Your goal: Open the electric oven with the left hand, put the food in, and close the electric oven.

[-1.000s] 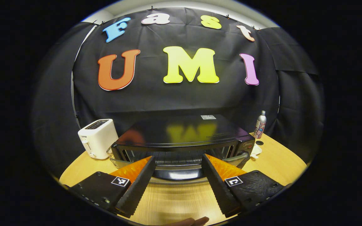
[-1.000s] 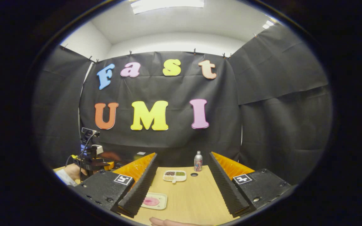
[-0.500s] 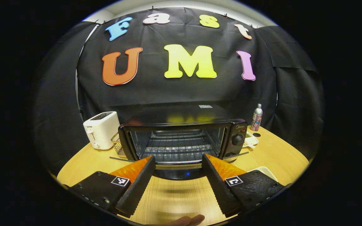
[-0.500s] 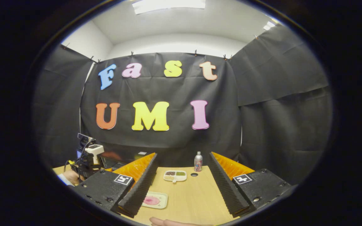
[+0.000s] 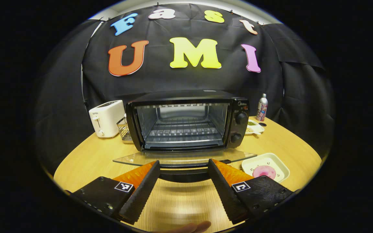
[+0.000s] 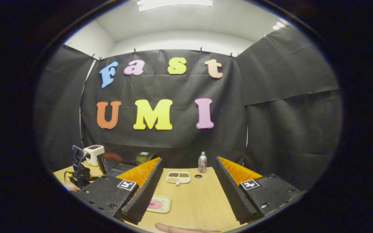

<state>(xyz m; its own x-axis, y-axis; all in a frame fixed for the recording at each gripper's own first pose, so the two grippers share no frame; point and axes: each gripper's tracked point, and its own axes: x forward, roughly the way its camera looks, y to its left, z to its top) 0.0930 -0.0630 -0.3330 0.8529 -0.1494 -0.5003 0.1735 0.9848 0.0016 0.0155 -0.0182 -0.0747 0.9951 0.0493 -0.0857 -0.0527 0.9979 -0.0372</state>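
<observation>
In the left gripper view the black electric oven (image 5: pixel 238 111) stands on the wooden table with its cavity and wire rack showing. Its glass door (image 5: pixel 131 159) lies flat toward me. The door's dark handle (image 5: pixel 183 171) sits between the fingers of my left gripper (image 5: pixel 183 162), which is open and straddles it. The food, a pink piece on a cream square plate (image 5: pixel 265 165), lies right of the door. In the right gripper view the plate (image 6: pixel 158 204) rests low beside my left finger. My right gripper (image 6: pixel 188 159) is open, holding nothing, above the table.
A white toaster (image 5: pixel 106 118) and a wire basket (image 5: pixel 125 129) stand left of the oven. A divided dish of food (image 6: pixel 179 177) and a metal bottle (image 6: pixel 202 162) sit at the back right. A hand (image 6: pixel 70 186) holds the other gripper at far left.
The oven door has swung from partly open down to flat, with my left gripper dropping and pulling back at its handle. The right gripper has hardly moved.
</observation>
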